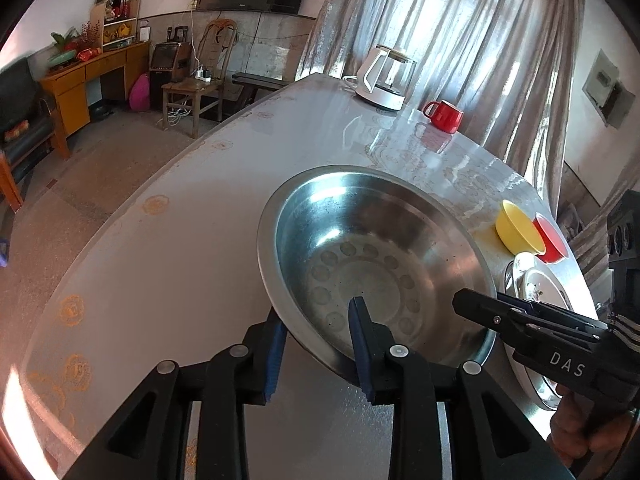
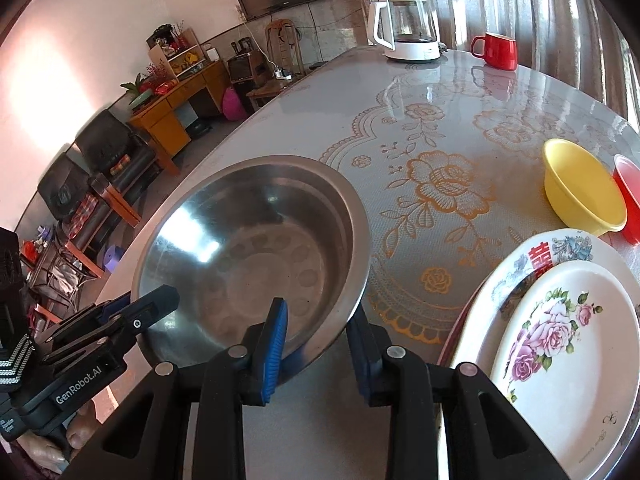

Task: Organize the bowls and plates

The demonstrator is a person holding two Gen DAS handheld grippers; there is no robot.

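A large steel basin sits on the table, also in the right wrist view. My left gripper straddles its near rim, one blue pad inside and one outside, with a gap to the rim. My right gripper straddles the rim on the other side the same way. Neither clamps it. A yellow bowl and a red bowl stand at the right. Two stacked floral plates lie beside the basin.
A white kettle and a red mug stand at the table's far end. The table has a patterned cover under glass. Its left edge drops to the floor, with chairs and a desk beyond.
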